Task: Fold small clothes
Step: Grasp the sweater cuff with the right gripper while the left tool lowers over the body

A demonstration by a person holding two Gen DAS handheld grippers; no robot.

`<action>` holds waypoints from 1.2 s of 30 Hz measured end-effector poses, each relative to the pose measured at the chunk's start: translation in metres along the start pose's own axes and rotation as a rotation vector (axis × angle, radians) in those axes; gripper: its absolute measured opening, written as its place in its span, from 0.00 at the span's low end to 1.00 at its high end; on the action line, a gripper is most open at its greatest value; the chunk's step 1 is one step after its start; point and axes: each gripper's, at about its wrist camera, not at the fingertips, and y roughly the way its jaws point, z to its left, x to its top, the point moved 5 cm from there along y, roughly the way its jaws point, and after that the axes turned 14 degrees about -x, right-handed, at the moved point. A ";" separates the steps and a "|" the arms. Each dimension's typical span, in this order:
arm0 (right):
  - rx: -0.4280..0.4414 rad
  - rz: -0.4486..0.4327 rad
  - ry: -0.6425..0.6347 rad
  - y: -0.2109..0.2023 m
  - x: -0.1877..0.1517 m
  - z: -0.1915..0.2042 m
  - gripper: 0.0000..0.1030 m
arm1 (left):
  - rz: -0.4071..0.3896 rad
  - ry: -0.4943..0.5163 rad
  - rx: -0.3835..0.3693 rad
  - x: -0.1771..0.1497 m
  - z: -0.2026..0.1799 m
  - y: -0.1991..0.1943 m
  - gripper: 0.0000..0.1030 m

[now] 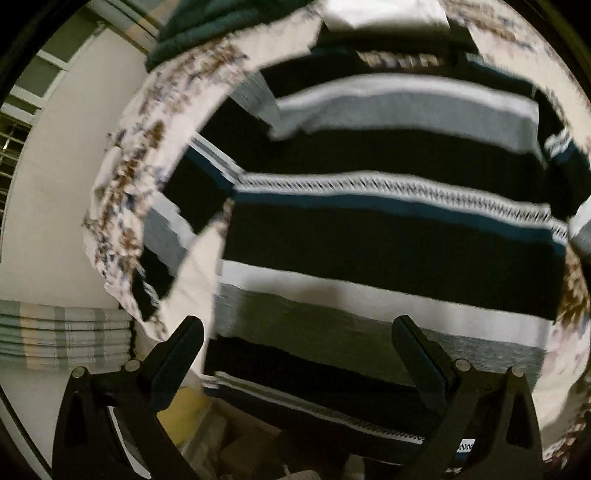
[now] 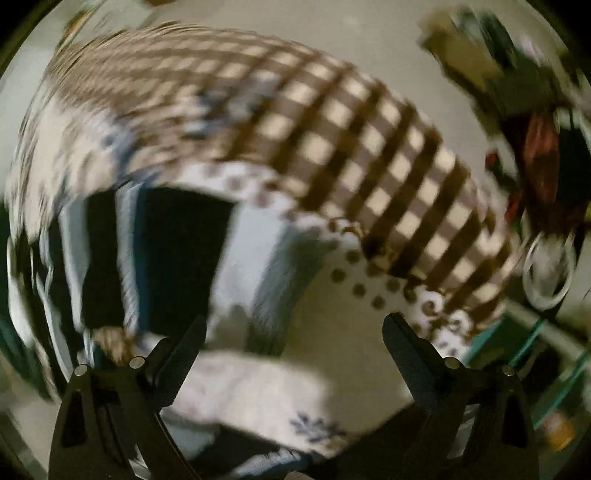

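Mostly the left wrist view is filled by a striped sweater point(image 1: 388, 229), a knit in black, grey, white and teal bands with a narrow zigzag line across its middle. It lies spread flat on a floral cloth point(image 1: 122, 177), white with brown and blue sprigs, which covers a rounded surface; whether that is a desk or a bed cannot be told. The sweater's lower hem is cut off behind the left gripper point(image 1: 299, 332), whose black jaws stand wide apart above the fabric with nothing between them. A dark green knit point(image 1: 207, 26) is cropped at the top edge. Pale floor and a striped rug point(image 1: 66, 338) show at the left, blurred.

From the right wrist, everything is smeared by motion. The right gripper point(image 2: 295, 328) has its jaws spread wide, empty, over pale cloth. The sweater point(image 2: 177, 254) sits at the left, its bands running upright here. Beside it lies a brown-and-cream checked cloth point(image 2: 369, 166) and a white dotted fabric point(image 2: 354, 273), partly tucked under the check. Clutter at the upper right point(image 2: 535, 147) is too blurred to name.
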 end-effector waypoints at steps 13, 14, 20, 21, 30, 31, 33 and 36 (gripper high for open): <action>0.102 -0.130 0.071 -0.003 0.008 -0.014 0.09 | 0.001 0.070 -0.009 0.003 -0.024 0.036 1.00; 0.096 -0.130 0.081 -0.009 0.008 -0.023 0.09 | -0.006 0.082 -0.010 0.003 -0.025 0.035 1.00; -0.002 -0.154 0.041 -0.037 0.006 -0.052 0.09 | -0.023 0.107 -0.014 0.007 -0.021 0.036 1.00; -0.008 -0.142 0.016 -0.033 0.008 -0.052 0.10 | -0.023 0.106 -0.017 0.007 -0.020 0.037 1.00; 0.124 -0.084 0.147 -0.004 0.016 -0.093 0.72 | 0.003 0.100 -0.050 -0.003 -0.005 0.051 1.00; 0.158 -0.064 0.163 0.005 0.014 -0.093 0.72 | 0.009 0.096 -0.052 -0.004 -0.003 0.053 1.00; 0.197 -0.023 0.202 0.023 0.012 -0.095 0.72 | 0.017 0.086 -0.052 -0.007 0.003 0.056 1.00; 0.224 -0.013 0.260 0.042 0.012 -0.095 0.78 | 0.017 0.080 -0.048 -0.009 0.009 0.059 1.00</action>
